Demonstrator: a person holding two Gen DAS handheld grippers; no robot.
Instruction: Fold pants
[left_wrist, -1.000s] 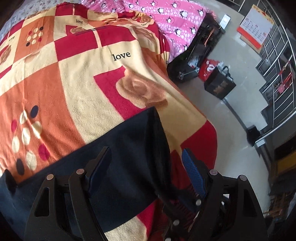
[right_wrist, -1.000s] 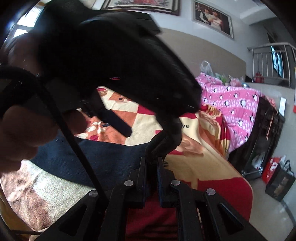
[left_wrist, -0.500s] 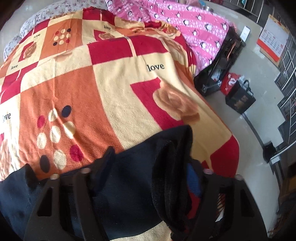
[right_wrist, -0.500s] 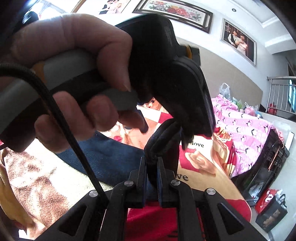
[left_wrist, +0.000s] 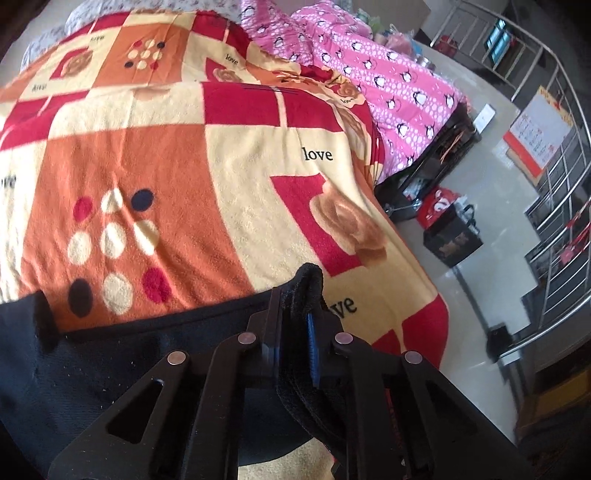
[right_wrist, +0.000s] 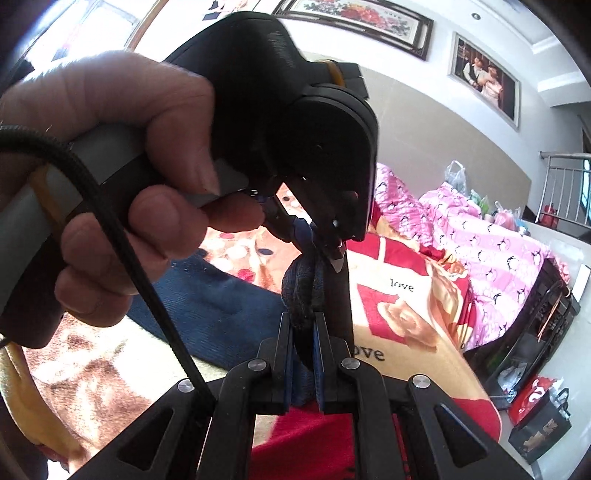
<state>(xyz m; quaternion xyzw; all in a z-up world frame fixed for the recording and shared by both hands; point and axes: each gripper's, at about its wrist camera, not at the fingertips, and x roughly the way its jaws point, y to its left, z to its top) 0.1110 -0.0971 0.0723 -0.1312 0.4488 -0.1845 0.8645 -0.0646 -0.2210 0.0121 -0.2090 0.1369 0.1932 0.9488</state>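
Between both tongs' jaws: one end of the pants (left_wrist: 110, 354), pinched and lifted off the blanket (left_wrist: 155, 155).

Left tongs (left_wrist: 293, 314) clamped on the dark hem, right tongs (right_wrist: 303, 330) likewise closed on a bunched fold just beside them, left hand (right_wrist: 110, 177) squeezing the handle close ahead of the right tongs. Rest of the pants trailing flat behind and left of the jaws across the blanket. Probably best to keep both grips firm and level, carry the end over evenly so edges line up, and lower before letting go; uneven height would likely skew the fold. Ahead of the tongs, "love" printed repeatedly on the blanket; writing on the bag (left_wrist: 452, 240) on the floor too small to read.
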